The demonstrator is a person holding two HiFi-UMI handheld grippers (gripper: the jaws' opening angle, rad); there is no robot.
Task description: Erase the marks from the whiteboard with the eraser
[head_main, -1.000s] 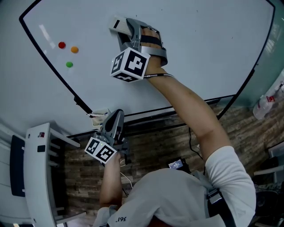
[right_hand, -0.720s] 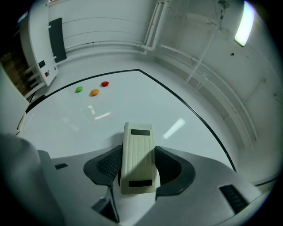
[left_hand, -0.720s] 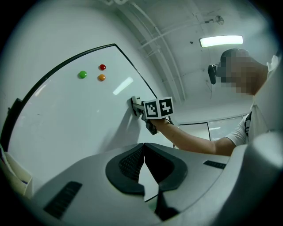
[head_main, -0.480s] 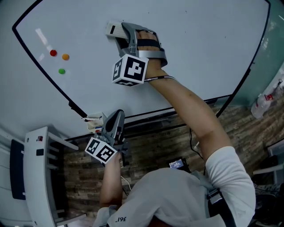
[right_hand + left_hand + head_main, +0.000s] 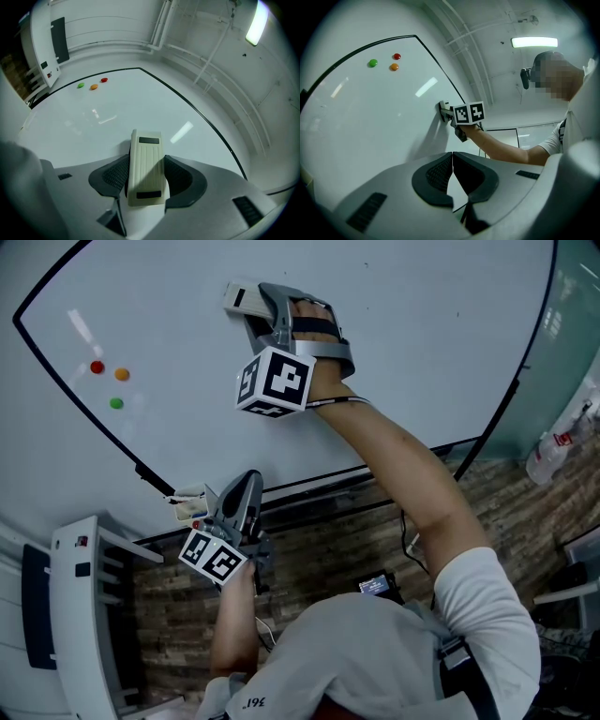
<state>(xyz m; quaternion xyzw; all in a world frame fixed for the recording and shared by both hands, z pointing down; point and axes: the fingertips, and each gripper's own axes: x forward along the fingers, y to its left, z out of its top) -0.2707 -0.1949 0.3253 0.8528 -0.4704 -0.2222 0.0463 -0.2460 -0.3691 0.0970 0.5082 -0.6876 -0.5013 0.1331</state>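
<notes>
My right gripper is shut on the cream eraser, which rests flat against the whiteboard near its upper middle. In the right gripper view the eraser lies between both pads on the white surface. No pen marks show on the board in any view. My left gripper hangs low by the board's bottom edge, shut with nothing between its jaws; in its own view the left gripper has its pads touching. That view also shows the right gripper against the board.
Three round magnets, red, orange and green, sit at the board's left. Markers lie on the tray at the lower left corner. A white rack stands at the left; a bottle stands at the right.
The head view has shifted, so the board and magnets sit further left. The right gripper with the eraser has edged slightly up the board. The left gripper has stayed put.
</notes>
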